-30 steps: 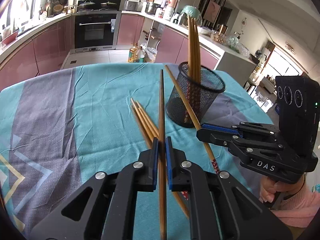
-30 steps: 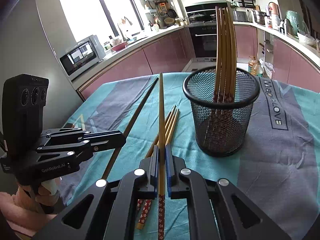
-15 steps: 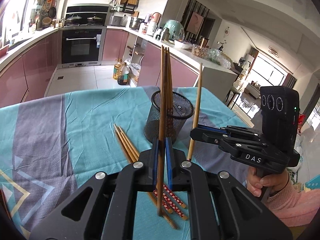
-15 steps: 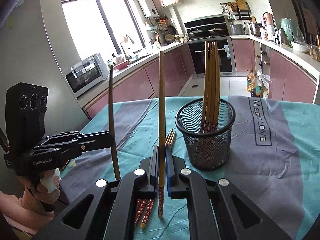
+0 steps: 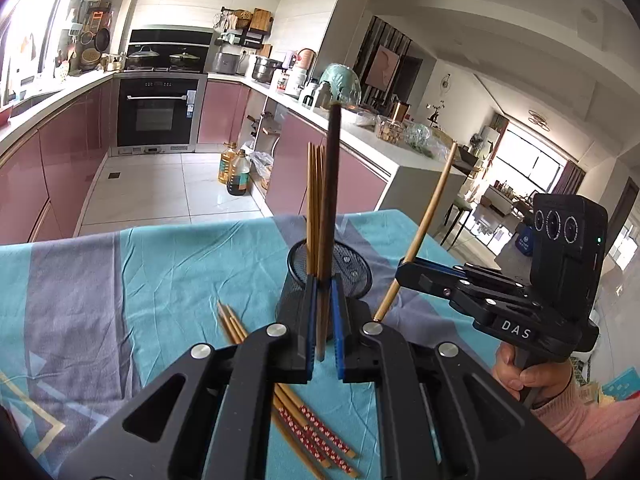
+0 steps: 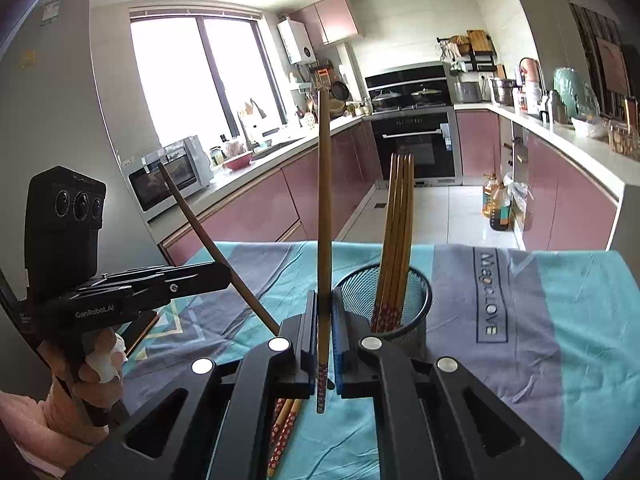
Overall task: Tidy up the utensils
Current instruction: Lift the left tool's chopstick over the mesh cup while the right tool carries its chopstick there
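My left gripper is shut on a dark brown chopstick, held upright just in front of the black mesh cup. My right gripper is shut on a light bamboo chopstick with a red patterned end, held upright left of the mesh cup. Several bamboo chopsticks stand in the cup. Loose chopsticks lie on the tablecloth below the left gripper. Each gripper shows in the other's view: the right one, the left one.
The table carries a teal and grey cloth. Kitchen counters, an oven and oil bottles on the floor stand beyond the table's far edge. A hand holds each gripper at the frame sides.
Both grippers have risen and tilted their chopsticks from lying flat to upright. Both have moved closer to the mesh cup. The loose chopsticks stay on the cloth.
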